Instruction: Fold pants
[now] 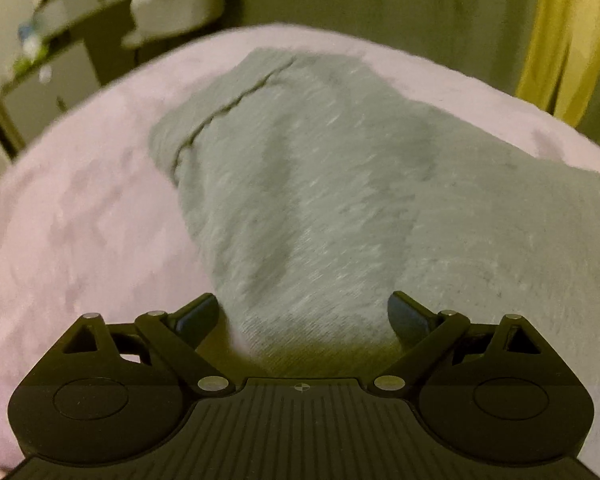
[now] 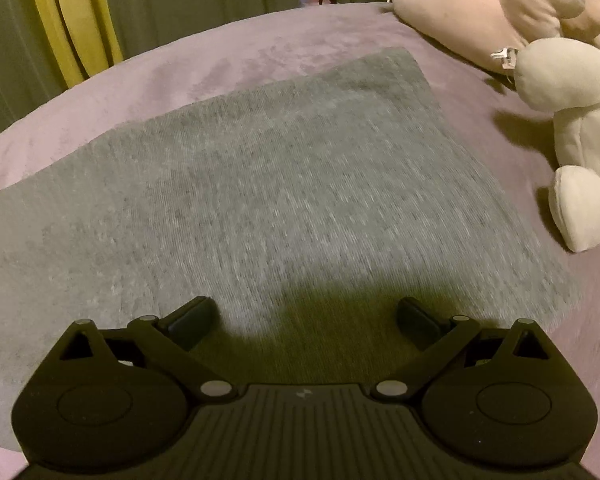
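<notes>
Grey knit pants (image 1: 320, 184) lie on a pink bedspread (image 1: 80, 220). In the left wrist view a seam or pocket edge runs across their far left part, and the cloth bulges in soft ridges. My left gripper (image 1: 302, 314) hovers close over the near part of the pants, jaws wide apart, nothing pinched. In the right wrist view the grey pants (image 2: 280, 184) lie flat as a broad panel with a far corner. My right gripper (image 2: 306, 318) stands open just above the cloth, casting a shadow on it, with only fabric below the gap.
Two plush toys lie at the right on the bedspread (image 2: 228, 52): a pink one (image 2: 500, 4) and a cream one (image 2: 572, 128), close to the pants' right edge. Yellow curtain (image 2: 72, 20) hangs behind the bed. A white shelf with small items (image 1: 60, 32) stands at the far left.
</notes>
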